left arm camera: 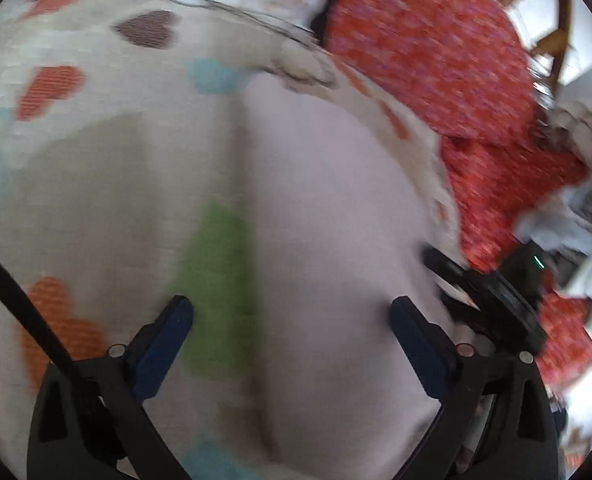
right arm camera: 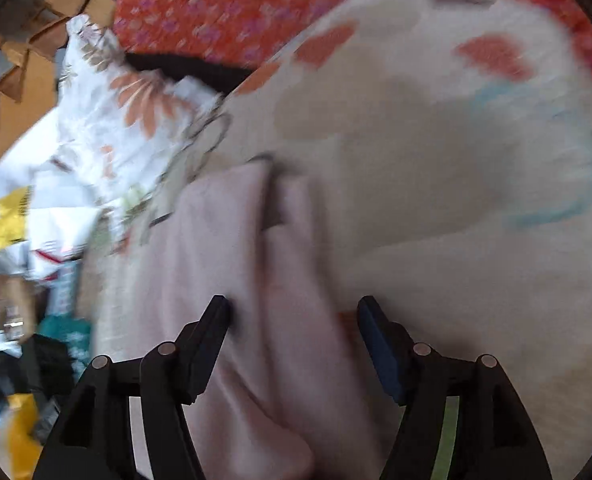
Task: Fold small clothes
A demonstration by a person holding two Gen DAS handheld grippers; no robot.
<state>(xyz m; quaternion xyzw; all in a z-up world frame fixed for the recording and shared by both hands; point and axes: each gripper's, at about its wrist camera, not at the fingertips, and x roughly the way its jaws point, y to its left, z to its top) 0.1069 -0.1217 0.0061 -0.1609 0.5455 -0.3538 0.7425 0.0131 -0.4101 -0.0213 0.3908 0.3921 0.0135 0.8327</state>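
Left gripper [left arm camera: 291,312] points down at the bed, jaws spread wide, nothing between them; fingertips [left arm camera: 179,312] hang over the pink cloth [left arm camera: 328,208] and a green patch on the blanket [left arm camera: 95,160]. Right gripper [right arm camera: 293,312] likewise angled down, jaws apart, straddling a fold of the pink cloth [right arm camera: 223,280] without pinching it; whether the tips touch fabric is unclear. In the left view the right gripper [left arm camera: 492,300] shows as a dark shape at the cloth's right edge, state unreadable there.

Both views are heavily motion-blurred. The cloth's outline is soft and its near end runs out of frame; garment type can't be told. In the right view it lies with a layered crease down the middle, left of centre on the blanket [right arm camera: 436,152].

Blanket is off-white with orange, brown, blue and green shapes. Beside it lies a red patterned spread [left arm camera: 436,52]. A floral pillow [right arm camera: 135,92] sits at the blanket's far-left edge, clutter [right arm camera: 19,320] past it. A wooden chair [left arm camera: 552,36] stands beyond the red spread.
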